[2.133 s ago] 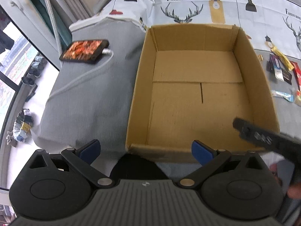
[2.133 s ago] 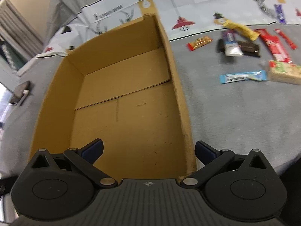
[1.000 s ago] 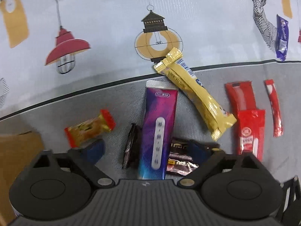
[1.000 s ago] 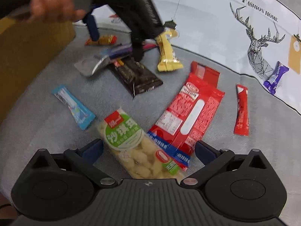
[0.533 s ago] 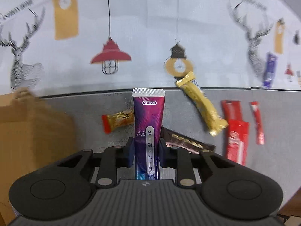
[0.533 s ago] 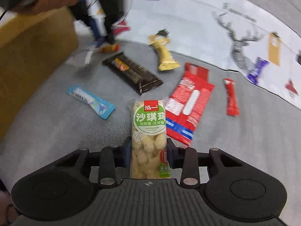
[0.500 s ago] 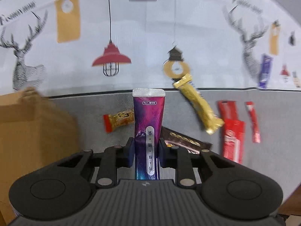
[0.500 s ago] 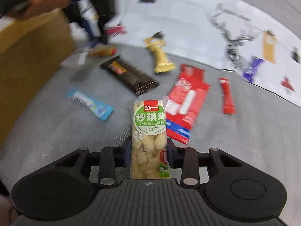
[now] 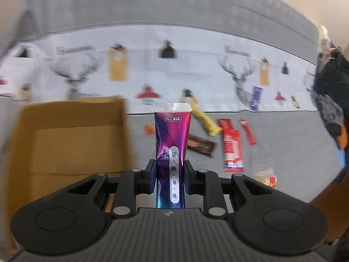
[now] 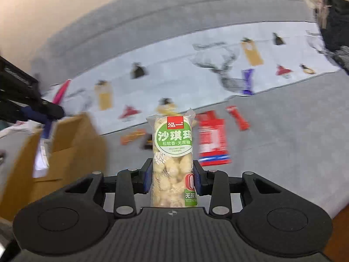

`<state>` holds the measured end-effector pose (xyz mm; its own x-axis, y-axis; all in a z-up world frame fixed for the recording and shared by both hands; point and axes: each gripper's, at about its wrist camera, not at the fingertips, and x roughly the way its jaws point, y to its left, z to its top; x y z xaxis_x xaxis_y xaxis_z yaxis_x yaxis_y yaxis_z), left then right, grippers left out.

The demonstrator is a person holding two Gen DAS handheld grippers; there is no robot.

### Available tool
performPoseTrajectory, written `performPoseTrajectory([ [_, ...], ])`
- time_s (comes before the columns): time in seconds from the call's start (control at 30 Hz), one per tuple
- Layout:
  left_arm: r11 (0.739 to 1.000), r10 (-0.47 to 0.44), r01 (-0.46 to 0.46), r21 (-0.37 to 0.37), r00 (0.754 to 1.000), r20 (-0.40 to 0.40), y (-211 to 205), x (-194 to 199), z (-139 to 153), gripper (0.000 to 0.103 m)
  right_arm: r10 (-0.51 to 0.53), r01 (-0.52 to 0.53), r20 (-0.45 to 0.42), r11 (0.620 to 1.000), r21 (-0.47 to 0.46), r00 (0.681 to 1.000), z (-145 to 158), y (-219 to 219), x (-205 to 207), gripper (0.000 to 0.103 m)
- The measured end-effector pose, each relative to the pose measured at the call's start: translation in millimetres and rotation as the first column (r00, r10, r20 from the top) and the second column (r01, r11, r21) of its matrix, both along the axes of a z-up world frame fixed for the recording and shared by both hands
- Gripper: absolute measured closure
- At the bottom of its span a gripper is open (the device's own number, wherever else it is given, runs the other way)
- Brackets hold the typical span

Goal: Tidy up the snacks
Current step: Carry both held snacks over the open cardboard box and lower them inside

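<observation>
Both grippers have risen off the grey cloth (image 9: 283, 152) since a second ago, each now carrying a snack. Left gripper (image 9: 170, 176) clamps the purple sachet (image 9: 171, 144) beside the cardboard box (image 9: 72, 144); right gripper (image 10: 172, 176) pinches the green-labelled pastry pack (image 10: 173, 157) above the red packets (image 10: 212, 139).

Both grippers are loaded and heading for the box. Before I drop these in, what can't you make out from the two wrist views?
- Left wrist view: the cardboard box near floor is hidden behind the left gripper body; its left wall is smeared by motion blur.
- Left wrist view: the purple sachet hides most of the small orange snack.
- Right wrist view: the green-label snack pack in the right gripper covers the dark bar behind it.
- Right wrist view: the box interior is blurred.
</observation>
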<state>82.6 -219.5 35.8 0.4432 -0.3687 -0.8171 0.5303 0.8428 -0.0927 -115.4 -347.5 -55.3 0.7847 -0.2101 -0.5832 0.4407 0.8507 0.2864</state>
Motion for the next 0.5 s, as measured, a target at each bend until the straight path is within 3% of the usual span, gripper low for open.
performPoseTrajectory([
  [0.27, 0.982, 0.176, -0.177, 0.059, 0.984, 0.023, 135.1, -44.2, 17.5, 0.075, 0.254, -0.256, 0.044, 0.965, 0.058, 0.966, 32.2, 124.4, 0.2, 0.065],
  [0.5, 0.959, 0.281, -0.282, 0.018, 0.959, 0.047, 226.4, -76.2, 20.1, 0.075, 0.364, -0.364, -0.002, 0.931, -0.022, 0.931, 48.2, 187.1, -0.3, 0.065],
])
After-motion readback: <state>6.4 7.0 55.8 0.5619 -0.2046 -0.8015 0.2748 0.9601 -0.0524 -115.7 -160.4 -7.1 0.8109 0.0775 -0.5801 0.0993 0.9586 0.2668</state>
